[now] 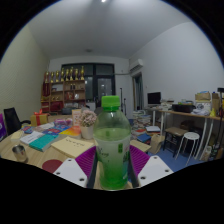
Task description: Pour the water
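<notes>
A clear plastic bottle [112, 150] with a green cap and green liquid stands upright between my two fingers. My gripper [112, 163] is shut on the bottle, with the purple pads [86, 160] pressing on its sides. The bottle appears lifted above the table [60, 148]. A dark cup [20, 153] sits on the table to the left, beyond the left finger.
The table ahead is cluttered with books and papers [50, 135] and boxes. A desk with equipment [185, 108] and a white stool [190, 142] stand at the right. A shelf [63, 92] lines the far wall.
</notes>
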{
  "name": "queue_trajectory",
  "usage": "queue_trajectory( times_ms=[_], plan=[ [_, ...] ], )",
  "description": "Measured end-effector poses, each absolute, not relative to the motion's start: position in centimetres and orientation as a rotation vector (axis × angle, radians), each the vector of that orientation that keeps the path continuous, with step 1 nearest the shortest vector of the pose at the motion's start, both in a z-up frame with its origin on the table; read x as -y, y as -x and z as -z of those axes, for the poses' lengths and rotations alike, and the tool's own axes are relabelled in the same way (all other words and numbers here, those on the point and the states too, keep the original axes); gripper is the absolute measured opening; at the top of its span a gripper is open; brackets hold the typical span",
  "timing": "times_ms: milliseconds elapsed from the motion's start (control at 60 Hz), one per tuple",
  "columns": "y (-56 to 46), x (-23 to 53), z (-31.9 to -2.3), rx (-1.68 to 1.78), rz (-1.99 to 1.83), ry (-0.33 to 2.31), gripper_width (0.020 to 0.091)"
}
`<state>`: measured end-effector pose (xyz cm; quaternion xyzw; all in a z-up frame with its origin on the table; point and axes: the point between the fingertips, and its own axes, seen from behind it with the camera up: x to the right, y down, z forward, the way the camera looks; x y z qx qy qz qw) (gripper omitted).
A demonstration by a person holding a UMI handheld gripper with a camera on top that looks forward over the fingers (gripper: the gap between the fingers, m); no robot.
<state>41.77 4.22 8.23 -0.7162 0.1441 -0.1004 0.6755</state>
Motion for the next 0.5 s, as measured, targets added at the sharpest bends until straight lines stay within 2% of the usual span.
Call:
queue_trajectory(
  times_ms=[33,50,83,100,133,150,217,250,333,500],
  plan=[
    [-41.2,-4.8,-8.2,-0.326,0.236,1.600,0.0520],
    [-41.2,-4.8,-8.2,-0.327,0.236,1.597,0.0477],
    [-41.2,-4.7,-8.3,-0.328,0.234,1.594,0.0481],
    [-41.2,-4.7,-8.3,-0.329,0.233,1.597,0.0449],
    [-41.2,-4.6,-8.2,-0.337,0.230,1.604,0.0460],
    [-41.2,-4.5,-8.2,-0.340,0.229,1.609,0.0412],
    [-41.6,-3.4,-8.3,-0.339,0.252,1.638,0.0361],
    [-40.5,-3.7,-8.5,-0.320,0.292,1.638,0.0359],
    [-38.3,-3.3,-10.9,-0.198,0.397,1.643,0.0361],
    [-31.5,-4.0,-17.7,0.204,0.724,1.622,0.0358]
  ],
)
